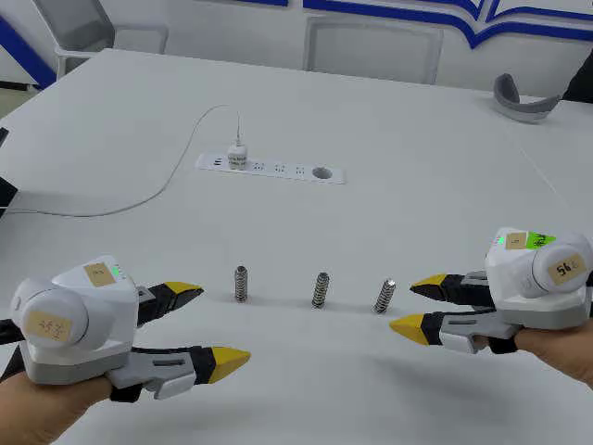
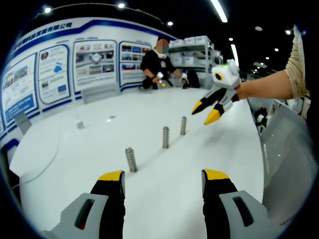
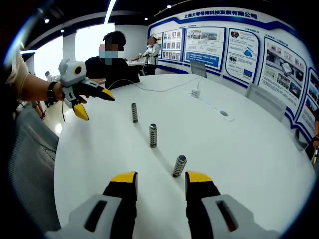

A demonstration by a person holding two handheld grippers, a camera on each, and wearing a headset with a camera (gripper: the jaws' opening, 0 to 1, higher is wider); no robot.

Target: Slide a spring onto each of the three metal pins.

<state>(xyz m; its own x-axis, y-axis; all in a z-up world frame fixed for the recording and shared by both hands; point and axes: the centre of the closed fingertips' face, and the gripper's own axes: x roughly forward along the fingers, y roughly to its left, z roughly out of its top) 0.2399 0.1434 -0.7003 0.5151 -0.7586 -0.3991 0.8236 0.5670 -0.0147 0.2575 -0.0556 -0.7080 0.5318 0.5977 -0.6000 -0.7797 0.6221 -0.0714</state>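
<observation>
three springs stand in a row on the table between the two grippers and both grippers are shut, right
Not shut: both are open. The left gripper view shows the left gripper with its jaws apart, the right gripper view the same for the right gripper. The three springs do stand in a row between them.

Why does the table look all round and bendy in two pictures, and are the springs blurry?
Left gripper view: the fisheye lens bends the table into a curve, and the springs stay sharp. Right gripper view: same bending, and a ceiling light glares white at the top. Head view: the table looks flat, with small soft shadows at the springs and no blur.
</observation>
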